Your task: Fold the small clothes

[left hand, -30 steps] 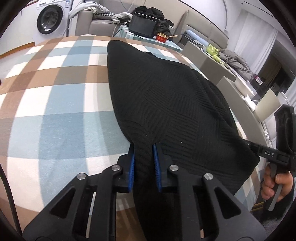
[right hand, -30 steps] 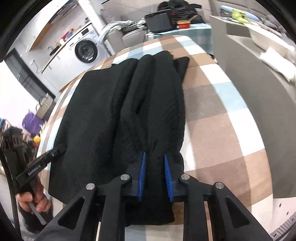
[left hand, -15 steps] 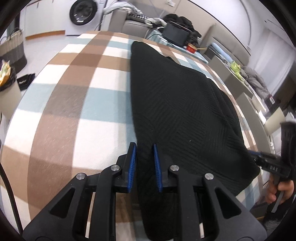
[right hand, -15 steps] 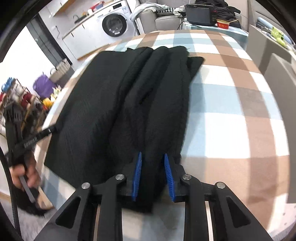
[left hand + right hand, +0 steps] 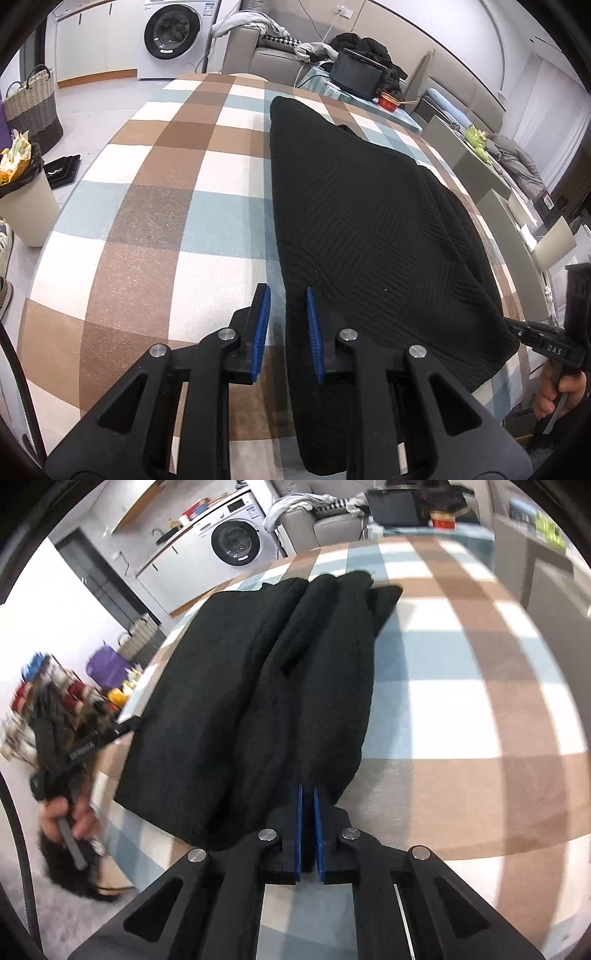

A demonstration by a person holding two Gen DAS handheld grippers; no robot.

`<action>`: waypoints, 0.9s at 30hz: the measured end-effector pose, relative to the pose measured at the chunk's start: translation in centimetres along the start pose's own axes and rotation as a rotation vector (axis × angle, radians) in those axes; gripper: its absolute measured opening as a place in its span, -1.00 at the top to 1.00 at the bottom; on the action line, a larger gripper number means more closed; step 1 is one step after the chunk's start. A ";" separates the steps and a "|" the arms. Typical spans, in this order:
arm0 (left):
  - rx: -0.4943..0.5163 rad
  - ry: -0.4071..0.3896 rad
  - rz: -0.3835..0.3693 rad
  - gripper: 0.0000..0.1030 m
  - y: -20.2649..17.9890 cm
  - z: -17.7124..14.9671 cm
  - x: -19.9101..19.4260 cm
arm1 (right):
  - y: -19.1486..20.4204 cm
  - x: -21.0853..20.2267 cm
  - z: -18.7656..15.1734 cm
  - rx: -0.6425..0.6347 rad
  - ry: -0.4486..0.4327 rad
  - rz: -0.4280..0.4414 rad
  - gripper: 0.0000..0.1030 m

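So there's a black knit garment lying on the checked brown, white and blue worktop, filling the centre and right of the left wrist view and running from the upper middle down to the bottom edge. The left gripper sits at the garment's near left edge with its blue-padded jaws a little apart; the cloth's edge runs between them, but I can't tell whether the pads actually press on it. The right gripper shows at the bottom centre of its own view with the jaws together, the blue pads nearly touching right at the near hem of the garment; whether any cloth is pinched in there I can't make out. From that side the garment is bunched into long ridges on its right half. The person's hand holding the right gripper peeks in at the lower right of the left view. Around the worktop: a washing machine at the upper left, a woven basket and a lined bin along the left edge, a sofa with clothes piled on it up top, and a dark screen with a red bowl just beyond the worktop's far end.
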State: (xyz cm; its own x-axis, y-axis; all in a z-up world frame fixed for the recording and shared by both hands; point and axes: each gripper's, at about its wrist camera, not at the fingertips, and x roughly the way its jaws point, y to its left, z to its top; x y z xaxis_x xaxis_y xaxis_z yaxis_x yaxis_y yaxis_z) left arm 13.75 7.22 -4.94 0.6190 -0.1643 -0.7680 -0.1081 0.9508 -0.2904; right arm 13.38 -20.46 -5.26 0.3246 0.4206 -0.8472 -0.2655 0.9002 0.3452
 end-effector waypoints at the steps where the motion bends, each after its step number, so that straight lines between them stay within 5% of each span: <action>1: -0.006 -0.006 0.003 0.69 0.1 0.0 -0.2 | 0.0 -0.1 0.0 -0.012 0.012 -0.029 0.90; 4: -0.017 -0.013 0.007 0.69 0.3 0.2 -0.4 | 0.0 -0.9 0.1 -0.032 0.004 -0.025 0.77; 8: -0.021 -0.016 -0.003 0.69 0.5 0.3 -0.7 | 0.0 -1.5 1.8 0.017 -0.085 0.076 0.37; 12: -0.010 -0.023 -0.017 0.69 0.2 0.4 -1.3 | 1.3 1.4 4.8 0.013 -0.079 0.114 0.34; 17: -0.001 -0.004 -0.013 0.19 -0.3 0.3 -1.5 | 2.1 5.7 7.2 0.050 -0.012 0.175 0.19; 20: 0.003 -0.008 -0.026 -0.17 -0.6 0.1 -1.8 | 2.8 6.9 8.0 0.034 -0.011 0.223 0.22; 21: 0.007 -0.008 -0.032 -0.17 -0.8 0.0 -1.8 | 2.9 7.1 8.1 0.028 -0.010 0.213 0.28; 22: 0.010 -0.007 -0.035 -0.17 -0.9 -0.1 -1.9 | 3.3 7.2 8.1 0.009 -0.018 0.188 0.65; 23: 0.013 -0.005 -0.038 -0.17 -1.0 -0.2 -1.9 | 3.6 7.1 7.9 -0.014 -0.031 0.167 0.76; 27: 0.024 0.002 -0.042 -0.17 -1.3 -0.2 -1.8 | 5.0 3.3 8.0 -0.068 -0.150 0.125 0.78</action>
State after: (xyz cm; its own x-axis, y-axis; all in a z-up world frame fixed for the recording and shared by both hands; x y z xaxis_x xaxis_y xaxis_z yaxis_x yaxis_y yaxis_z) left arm 12.60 6.26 -3.28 0.6208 -0.2044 -0.7568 -0.0637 0.9491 -0.3086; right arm 20.37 -13.64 -3.08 0.4153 0.5454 -0.7280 -0.3710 0.8323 0.4119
